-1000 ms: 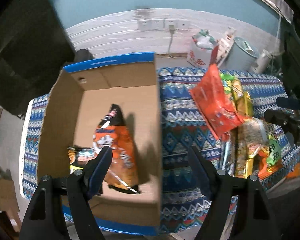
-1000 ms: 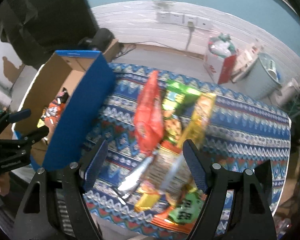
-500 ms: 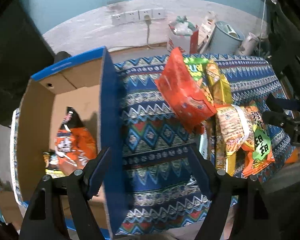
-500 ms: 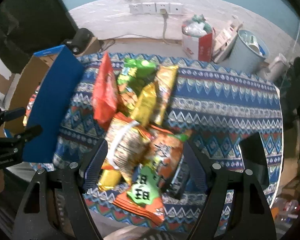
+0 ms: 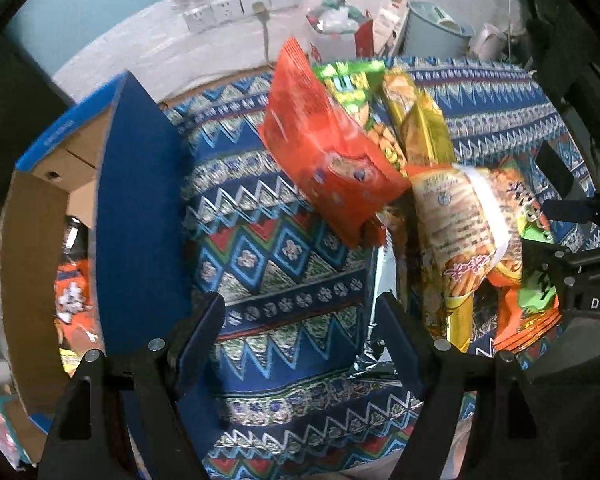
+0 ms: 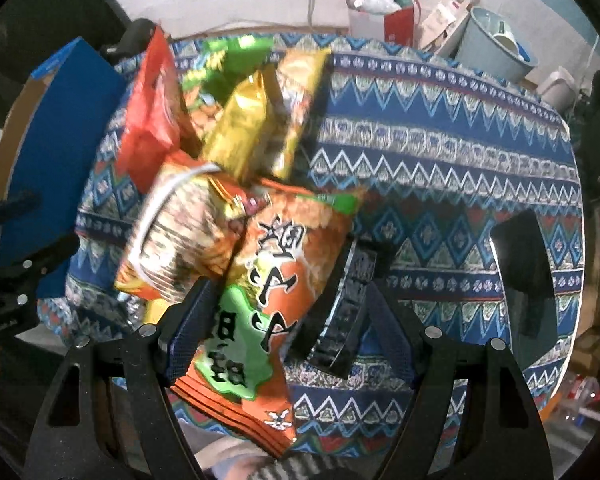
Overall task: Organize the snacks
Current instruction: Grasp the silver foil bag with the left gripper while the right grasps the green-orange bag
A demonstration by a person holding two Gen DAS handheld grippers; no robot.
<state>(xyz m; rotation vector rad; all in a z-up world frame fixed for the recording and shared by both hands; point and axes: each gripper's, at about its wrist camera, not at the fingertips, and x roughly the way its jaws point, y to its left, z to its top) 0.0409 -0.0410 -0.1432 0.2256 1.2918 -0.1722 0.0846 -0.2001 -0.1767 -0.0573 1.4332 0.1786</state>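
Note:
A pile of snack bags lies on the patterned tablecloth [image 5: 276, 256]: a red bag [image 5: 328, 152], a green bag [image 5: 352, 88], a gold bag [image 5: 424, 128] and a striped orange bag [image 5: 464, 232]. My left gripper [image 5: 300, 324] is open and empty over bare cloth between the blue-sided cardboard box [image 5: 136, 208] and the pile. An orange bag [image 5: 74, 300] lies inside the box. My right gripper [image 6: 284, 320] is open, with an orange-and-green bag [image 6: 276, 288] and a dark packet [image 6: 344, 312] lying between its fingers.
A black flat object [image 6: 524, 276] lies on the cloth [image 6: 440, 152] at the right. Behind the table are a white wall with sockets [image 5: 240, 4], a red-and-white bag [image 6: 380, 8] and a grey bin [image 6: 496, 48]. The left gripper shows at the right wrist view's left edge [image 6: 16, 272].
My left gripper has swung right, from over the box to over the cloth beside the pile. My right gripper has moved in closer, so the orange-and-green bag now lies between its fingers.

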